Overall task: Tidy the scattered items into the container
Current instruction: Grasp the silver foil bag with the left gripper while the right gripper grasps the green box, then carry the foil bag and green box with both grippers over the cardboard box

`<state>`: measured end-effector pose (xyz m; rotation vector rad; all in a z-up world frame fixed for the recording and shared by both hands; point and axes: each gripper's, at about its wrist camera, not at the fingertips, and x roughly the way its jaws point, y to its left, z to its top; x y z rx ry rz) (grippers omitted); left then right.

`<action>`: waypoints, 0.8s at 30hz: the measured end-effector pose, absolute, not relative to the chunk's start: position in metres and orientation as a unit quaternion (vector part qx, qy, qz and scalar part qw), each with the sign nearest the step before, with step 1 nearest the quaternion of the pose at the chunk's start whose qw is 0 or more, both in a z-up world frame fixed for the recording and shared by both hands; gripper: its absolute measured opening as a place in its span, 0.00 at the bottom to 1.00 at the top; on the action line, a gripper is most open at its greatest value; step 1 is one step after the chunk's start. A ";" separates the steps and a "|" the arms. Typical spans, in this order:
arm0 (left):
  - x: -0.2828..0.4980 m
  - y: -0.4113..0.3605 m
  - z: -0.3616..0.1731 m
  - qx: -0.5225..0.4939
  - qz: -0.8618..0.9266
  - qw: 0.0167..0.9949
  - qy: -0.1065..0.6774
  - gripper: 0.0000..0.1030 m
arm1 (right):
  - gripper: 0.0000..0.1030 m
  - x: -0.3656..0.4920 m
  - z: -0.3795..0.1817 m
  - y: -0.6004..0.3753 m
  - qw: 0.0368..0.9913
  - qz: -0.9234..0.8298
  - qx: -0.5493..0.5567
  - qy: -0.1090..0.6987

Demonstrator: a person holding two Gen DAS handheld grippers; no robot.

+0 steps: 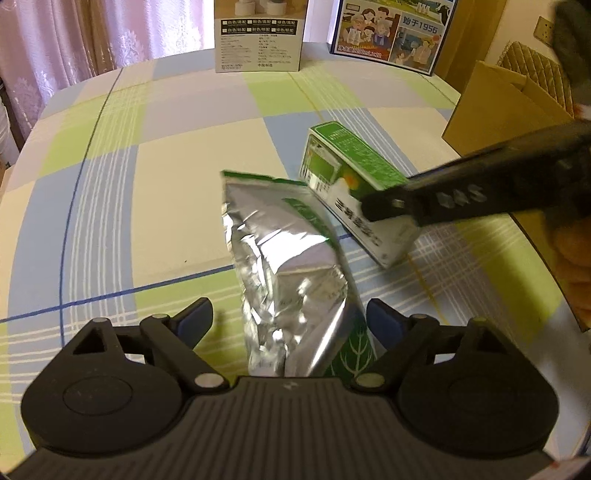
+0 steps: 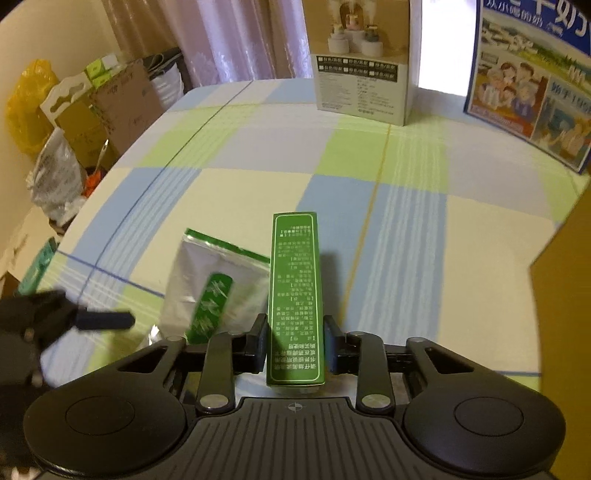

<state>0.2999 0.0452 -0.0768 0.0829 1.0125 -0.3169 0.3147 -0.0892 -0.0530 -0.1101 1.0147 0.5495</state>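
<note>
Nearest the left wrist camera, the left gripper stands wide open astride the near end of a silver foil pouch; its pads do not press the pouch. Just right of the pouch, and touching its far corner, lies a green carton on the checked tablecloth. The right gripper is closed on the carton's long sides near its near end. A brown cardboard box stands open to the pouch's right, further back. Beyond the pouch, at the table's far edge, stand a white printed box and a blue illustrated box.
</note>
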 end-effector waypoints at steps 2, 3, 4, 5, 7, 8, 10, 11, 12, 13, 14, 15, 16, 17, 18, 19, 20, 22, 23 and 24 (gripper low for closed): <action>0.305 0.043 -0.078 0.038 -0.154 0.860 0.486 0.83 | 0.26 0.305 -0.053 -0.099 0.837 0.259 -0.058 0.479; 0.308 0.042 -0.078 0.038 -0.155 0.858 0.488 0.83 | 0.26 0.299 -0.054 -0.104 0.837 0.256 -0.064 0.478; 0.310 0.040 -0.080 0.040 -0.155 0.856 0.492 0.80 | 0.26 0.293 -0.054 -0.110 0.838 0.254 -0.067 0.478; 0.313 0.038 -0.080 0.043 -0.155 0.853 0.496 0.75 | 0.26 0.288 -0.055 -0.115 0.839 0.251 -0.066 0.479; 0.314 0.035 -0.081 0.046 -0.157 0.850 0.501 0.71 | 0.26 0.275 -0.055 -0.128 0.841 0.245 -0.061 0.479; 0.313 0.034 -0.081 0.049 -0.155 0.849 0.502 0.68 | 0.26 0.269 -0.054 -0.134 0.842 0.242 -0.059 0.479; 0.310 0.032 -0.079 0.052 -0.153 0.851 0.500 0.61 | 0.26 0.254 -0.053 -0.144 0.843 0.236 -0.053 0.480; 0.306 0.032 -0.077 0.051 -0.152 0.852 0.499 0.56 | 0.26 0.248 -0.052 -0.149 0.844 0.233 -0.049 0.481; 0.302 0.031 -0.075 0.049 -0.152 0.852 0.498 0.54 | 0.26 0.240 -0.051 -0.155 0.844 0.229 -0.045 0.482; 0.296 0.030 -0.074 0.048 -0.153 0.852 0.498 0.52 | 0.26 0.232 -0.050 -0.159 0.845 0.225 -0.042 0.483; 0.288 0.029 -0.072 0.049 -0.156 0.851 0.499 0.50 | 0.26 0.226 -0.049 -0.163 0.846 0.222 -0.040 0.483; 0.278 0.028 -0.071 0.051 -0.161 0.850 0.498 0.49 | 0.26 0.217 -0.048 -0.167 0.847 0.218 -0.038 0.483; 0.267 0.026 -0.070 0.053 -0.167 0.849 0.499 0.48 | 0.26 0.210 -0.048 -0.170 0.848 0.216 -0.037 0.483; 0.256 0.025 -0.069 0.055 -0.172 0.847 0.500 0.48 | 0.26 0.204 -0.047 -0.173 0.849 0.214 -0.034 0.483; 0.244 0.023 -0.069 0.058 -0.179 0.845 0.500 0.48 | 0.26 0.197 -0.047 -0.176 0.849 0.213 -0.032 0.482; 0.235 0.021 -0.068 0.061 -0.184 0.844 0.500 0.48 | 0.26 0.193 -0.047 -0.178 0.850 0.212 -0.029 0.481; 0.225 0.020 -0.068 0.062 -0.187 0.843 0.501 0.49 | 0.26 0.190 -0.047 -0.180 0.851 0.210 -0.024 0.480; 0.216 0.019 -0.068 0.061 -0.185 0.840 0.506 0.55 | 0.27 0.187 -0.049 -0.184 0.855 0.206 -0.008 0.475; 0.215 0.019 -0.068 0.059 -0.182 0.840 0.508 0.60 | 0.28 0.187 -0.050 -0.185 0.857 0.208 -0.002 0.472; 0.214 0.019 -0.068 0.058 -0.181 0.838 0.511 0.62 | 0.29 0.186 -0.051 -0.185 0.859 0.211 0.002 0.466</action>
